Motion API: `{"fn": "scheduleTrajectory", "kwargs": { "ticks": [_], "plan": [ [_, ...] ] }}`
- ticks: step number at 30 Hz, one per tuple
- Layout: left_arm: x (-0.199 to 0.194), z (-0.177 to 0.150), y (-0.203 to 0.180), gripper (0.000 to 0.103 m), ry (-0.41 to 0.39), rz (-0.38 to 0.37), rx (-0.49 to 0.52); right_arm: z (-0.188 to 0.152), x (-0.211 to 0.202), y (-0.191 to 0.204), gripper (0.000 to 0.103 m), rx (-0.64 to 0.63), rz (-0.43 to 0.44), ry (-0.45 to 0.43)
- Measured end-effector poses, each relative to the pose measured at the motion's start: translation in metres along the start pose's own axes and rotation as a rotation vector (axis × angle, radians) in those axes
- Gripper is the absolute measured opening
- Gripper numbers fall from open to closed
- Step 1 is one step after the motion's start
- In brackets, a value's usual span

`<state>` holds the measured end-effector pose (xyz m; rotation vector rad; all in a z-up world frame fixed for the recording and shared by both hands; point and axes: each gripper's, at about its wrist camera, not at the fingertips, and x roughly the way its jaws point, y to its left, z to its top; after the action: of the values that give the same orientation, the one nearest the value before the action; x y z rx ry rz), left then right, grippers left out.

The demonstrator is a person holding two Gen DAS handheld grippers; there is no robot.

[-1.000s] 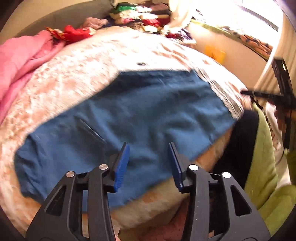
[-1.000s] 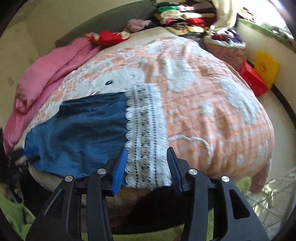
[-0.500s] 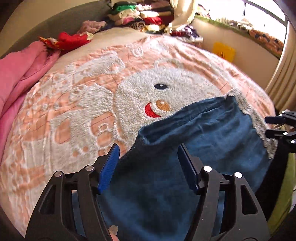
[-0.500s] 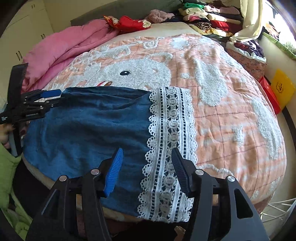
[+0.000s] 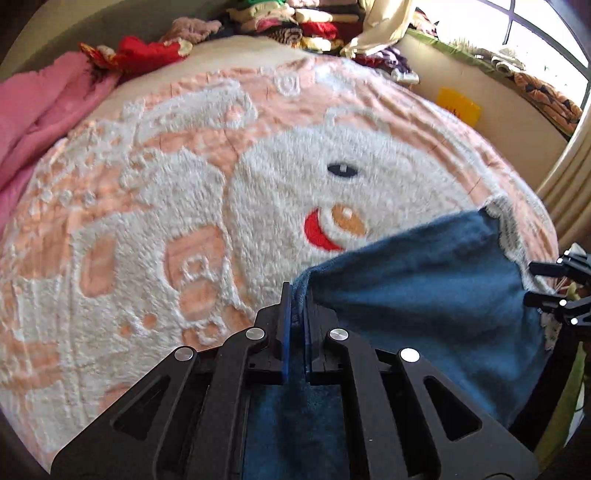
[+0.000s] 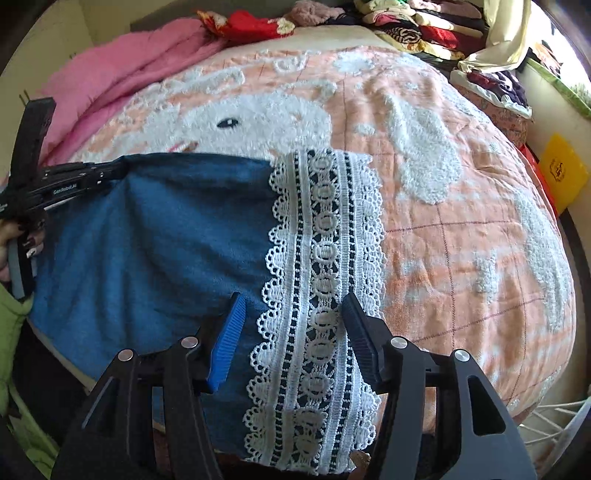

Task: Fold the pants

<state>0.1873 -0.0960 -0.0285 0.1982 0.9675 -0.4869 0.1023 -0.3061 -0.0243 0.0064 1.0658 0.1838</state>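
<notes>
Blue pants (image 5: 417, 295) with a white lace hem (image 6: 325, 221) lie flat on the near side of the bed. My left gripper (image 5: 297, 291) is shut on the pants' far corner at the plain blue end, with cloth pinched between the blue pads. In the right wrist view that same left gripper (image 6: 110, 170) shows at the left edge of the pants (image 6: 166, 240), held by a hand (image 6: 7, 240). My right gripper (image 6: 293, 306) stands open just above the lace hem, one finger on either side of it, and grips nothing. Its black frame (image 5: 554, 284) shows in the left wrist view too.
The pants rest on a peach and white bedspread (image 5: 184, 184) with a plush animal face. A pink blanket (image 5: 37, 110) lies along the left, a pile of folded clothes (image 5: 295, 22) at the far end. A yellow item (image 6: 561, 173) leans by the right wall.
My left gripper slid left along the pants to their far corner and shut on it. My right gripper came closer over the lace hem and its jaws spread a little wider.
</notes>
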Motion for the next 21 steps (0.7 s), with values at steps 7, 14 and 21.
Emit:
{"fn": "scheduleTrajectory", "kwargs": {
  "ticks": [7,14,21],
  "plan": [
    [-0.004,-0.005,0.004,0.002,-0.021,-0.031,-0.024,0.038,-0.024,-0.032,0.053,0.078,-0.001,-0.143],
    [-0.002,-0.012,0.002,0.020,-0.012,-0.037,-0.035,0.068,0.029,-0.062,0.054,0.155,0.116,-0.043],
    [-0.009,-0.011,-0.002,0.005,-0.027,0.005,-0.039,0.057,0.022,-0.068,0.016,0.232,0.272,-0.111]
  ]
}}
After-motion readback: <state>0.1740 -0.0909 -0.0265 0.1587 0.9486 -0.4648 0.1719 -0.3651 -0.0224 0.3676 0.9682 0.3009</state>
